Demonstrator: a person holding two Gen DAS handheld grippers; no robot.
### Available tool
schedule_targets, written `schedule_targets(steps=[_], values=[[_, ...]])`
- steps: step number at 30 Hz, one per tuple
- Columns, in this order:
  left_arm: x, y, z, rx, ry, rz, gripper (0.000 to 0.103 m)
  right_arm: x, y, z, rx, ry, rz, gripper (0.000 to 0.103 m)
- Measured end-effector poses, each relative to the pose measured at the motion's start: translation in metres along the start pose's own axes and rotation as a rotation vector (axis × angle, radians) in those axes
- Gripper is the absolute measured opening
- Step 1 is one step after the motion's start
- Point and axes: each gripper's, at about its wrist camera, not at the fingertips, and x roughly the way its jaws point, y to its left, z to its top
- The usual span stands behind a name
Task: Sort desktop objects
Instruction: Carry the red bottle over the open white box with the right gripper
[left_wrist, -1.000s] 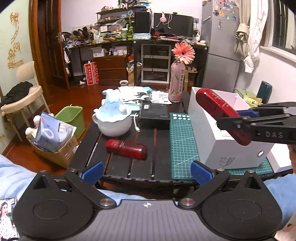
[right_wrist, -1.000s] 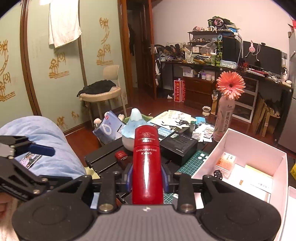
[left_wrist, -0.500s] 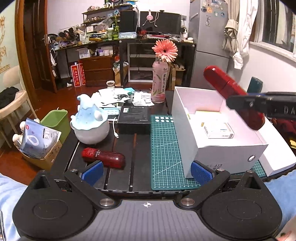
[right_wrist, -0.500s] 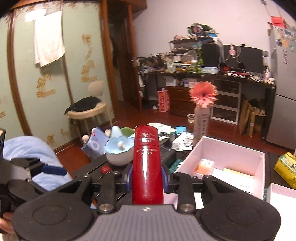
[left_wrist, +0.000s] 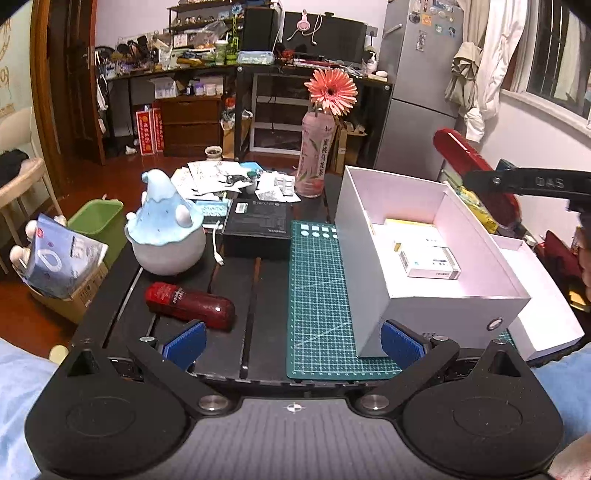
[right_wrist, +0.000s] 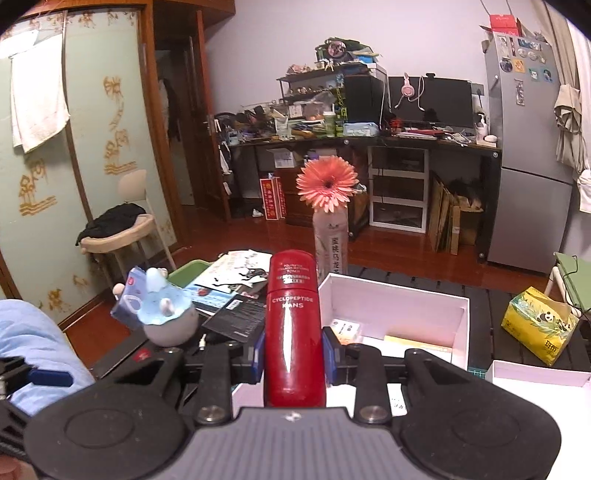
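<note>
My right gripper (right_wrist: 294, 350) is shut on a red bottle (right_wrist: 293, 325), which sticks out forward between the blue pads. In the left wrist view that red bottle (left_wrist: 458, 147) hangs tilted above the far right edge of the open white box (left_wrist: 424, 302), with the right gripper (left_wrist: 517, 181) clamped across it. Small cartons (left_wrist: 430, 260) lie inside the box. A second red bottle (left_wrist: 188, 304) lies on its side on the dark table, just ahead of my left gripper's left pad. My left gripper (left_wrist: 291, 343) is open and holds nothing.
A blue-and-white figurine (left_wrist: 166, 229), a black box (left_wrist: 258, 225), a green cutting mat (left_wrist: 317, 295) and a bottle vase with a pink flower (left_wrist: 314, 158) share the table. The box lid (left_wrist: 546, 314) lies right of the box. A green bin (left_wrist: 98, 221) stands on the floor at the left.
The right gripper has carried its red bottle rightward across the white box and slightly up. The left gripper's view swung right toward the box early on, then held still.
</note>
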Motion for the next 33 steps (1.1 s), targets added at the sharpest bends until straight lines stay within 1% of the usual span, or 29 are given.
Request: schedule_targets(steps=[6, 9, 16, 21, 26, 33], values=[[0.002, -0.004, -0.001, 0.017, 0.003, 0.013, 0.102, 0.026, -0.007, 0.010, -0.012, 0.014, -0.032, 0.029], [0.002, -0.007, -0.002, 0.031, 0.004, 0.027, 0.102, 0.041, -0.010, 0.010, 0.008, 0.029, -0.050, 0.029], [0.003, -0.011, -0.004, 0.059, -0.002, 0.041, 0.102, 0.073, -0.031, -0.010, 0.113, 0.155, -0.046, 0.029], [0.006, -0.013, -0.005, 0.077, 0.007, 0.040, 0.102, 0.091, -0.042, -0.029, 0.142, 0.238, -0.065, 0.029], [0.005, -0.011, -0.006, 0.065, 0.007, 0.035, 0.102, 0.107, -0.043, -0.044, 0.167, 0.303, -0.096, 0.029], [0.004, -0.008, -0.007, 0.053, 0.008, 0.019, 0.102, 0.119, -0.037, -0.055, 0.187, 0.370, -0.117, 0.029]])
